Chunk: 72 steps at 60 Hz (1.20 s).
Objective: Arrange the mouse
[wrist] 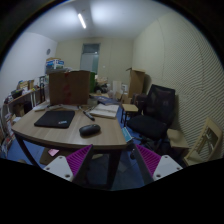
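Note:
A dark mouse (90,129) lies on a wooden table (110,137), to the right of a black mouse mat (55,119). My gripper (112,165) is well back from the table and below its near edge. Its two fingers (77,160) stand wide apart with nothing between them; the purple pads face each other. The mouse is far beyond the fingers.
A black office chair (152,118) stands to the right of the table. Papers (105,111) lie on the table's far right part. Cardboard boxes (68,87) and shelves with clutter (25,100) stand behind. A wooden frame (207,140) is at far right.

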### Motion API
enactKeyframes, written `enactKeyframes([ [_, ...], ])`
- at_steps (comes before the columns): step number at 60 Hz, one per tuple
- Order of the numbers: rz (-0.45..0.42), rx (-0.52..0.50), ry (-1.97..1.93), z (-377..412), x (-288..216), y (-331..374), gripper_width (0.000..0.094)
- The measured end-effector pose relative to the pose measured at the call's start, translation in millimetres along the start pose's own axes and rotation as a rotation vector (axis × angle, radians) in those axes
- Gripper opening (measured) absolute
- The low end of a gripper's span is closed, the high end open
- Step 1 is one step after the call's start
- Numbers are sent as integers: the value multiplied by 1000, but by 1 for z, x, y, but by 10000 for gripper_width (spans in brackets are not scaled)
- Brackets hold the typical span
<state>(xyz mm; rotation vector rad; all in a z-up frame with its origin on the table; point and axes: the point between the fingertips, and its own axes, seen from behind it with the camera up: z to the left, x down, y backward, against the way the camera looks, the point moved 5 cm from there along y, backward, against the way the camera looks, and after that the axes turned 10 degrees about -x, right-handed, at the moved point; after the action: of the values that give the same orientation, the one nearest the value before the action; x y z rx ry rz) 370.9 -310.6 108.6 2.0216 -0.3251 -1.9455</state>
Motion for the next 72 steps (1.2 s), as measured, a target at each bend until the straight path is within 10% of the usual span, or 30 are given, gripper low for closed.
enactKeyframes([
  [31, 106, -195, -72, 89, 16, -164, 845],
  [63, 43, -16, -97, 86, -14, -265, 837],
  [67, 14, 26, -105, 80, -14, -266, 491],
  [72, -11, 44, -105, 81, -13, -267, 447],
])
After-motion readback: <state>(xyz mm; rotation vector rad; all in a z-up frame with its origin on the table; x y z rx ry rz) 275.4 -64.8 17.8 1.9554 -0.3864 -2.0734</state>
